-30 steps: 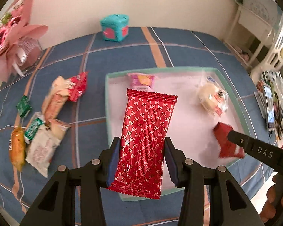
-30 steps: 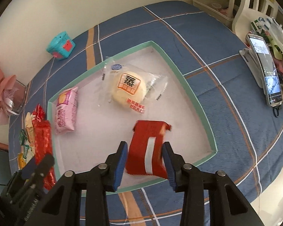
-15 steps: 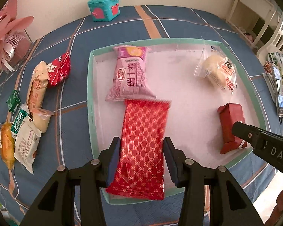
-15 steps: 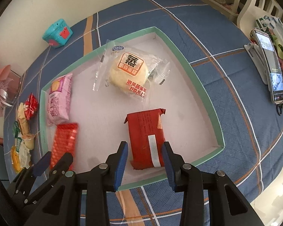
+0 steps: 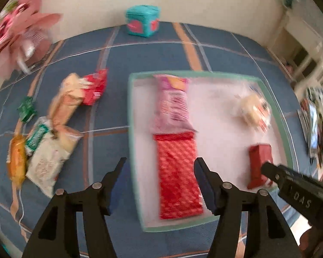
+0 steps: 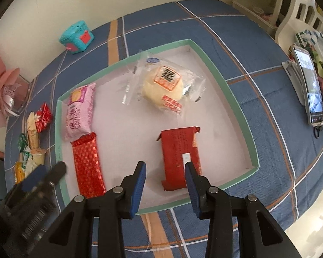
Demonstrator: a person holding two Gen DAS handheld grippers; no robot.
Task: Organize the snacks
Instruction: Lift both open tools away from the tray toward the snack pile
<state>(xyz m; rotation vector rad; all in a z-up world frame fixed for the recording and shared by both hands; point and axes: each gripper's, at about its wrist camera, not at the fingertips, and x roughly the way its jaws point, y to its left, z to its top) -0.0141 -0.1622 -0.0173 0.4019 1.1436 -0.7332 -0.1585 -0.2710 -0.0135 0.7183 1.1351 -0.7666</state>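
While the patterned red wafer pack lies flat in the green-rimmed tray, touching the pink packet | left hand-held gripper opening, empty, above it | right hand-held gripper part-open, empty, over the plain red pack.

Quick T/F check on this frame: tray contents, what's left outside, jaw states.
1. Four snacks lie in the tray. True: pink packet, patterned red packet, dark red packet, round bun.
2. The left gripper grips the patterned red packet. False: its jaws are opening, and the packet lies flat in the tray, not pinched.
3. The right gripper holds the dark red packet. False: the packet lies in the tray, jaws clear of it.
4. Snacks remain on the cloth outside the tray. True.
5. The teal box sits in the tray. False: it stands by the wall.
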